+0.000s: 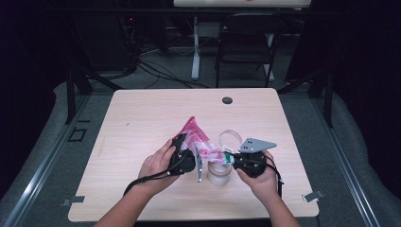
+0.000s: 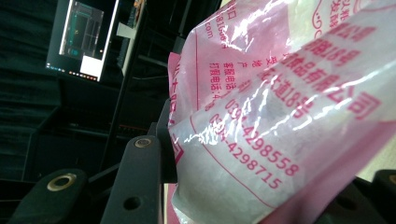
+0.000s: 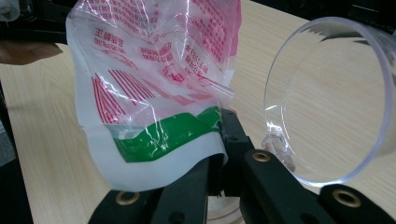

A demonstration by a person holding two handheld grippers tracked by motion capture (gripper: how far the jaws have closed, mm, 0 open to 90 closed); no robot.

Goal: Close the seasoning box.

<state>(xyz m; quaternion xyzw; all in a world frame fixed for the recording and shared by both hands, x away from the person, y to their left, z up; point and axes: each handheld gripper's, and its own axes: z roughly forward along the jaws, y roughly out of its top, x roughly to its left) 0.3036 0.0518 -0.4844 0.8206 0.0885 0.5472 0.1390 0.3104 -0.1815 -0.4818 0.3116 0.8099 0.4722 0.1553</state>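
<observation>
A pink and clear plastic bag (image 1: pixel 196 137) with red print and a green band is held up between both grippers above the table. My left gripper (image 1: pixel 185 158) is shut on its pink side; up close the bag (image 2: pixel 280 112) sits between the jaws. My right gripper (image 1: pixel 235 161) is shut on the green-banded edge of the bag (image 3: pixel 163 135). A frosted cup (image 1: pixel 220 172) stands on the table under the bag. A clear round lid (image 1: pixel 230 138) lies just behind it, and this lid (image 3: pixel 327 102) looms at the right of the right gripper view.
The wooden table (image 1: pixel 142 118) has a dark round grommet (image 1: pixel 227 100) near its far edge. Metal clips (image 1: pixel 313 196) sit at the front corners. A black folding chair (image 1: pixel 248 40) and a desk leg with cables stand on the floor beyond.
</observation>
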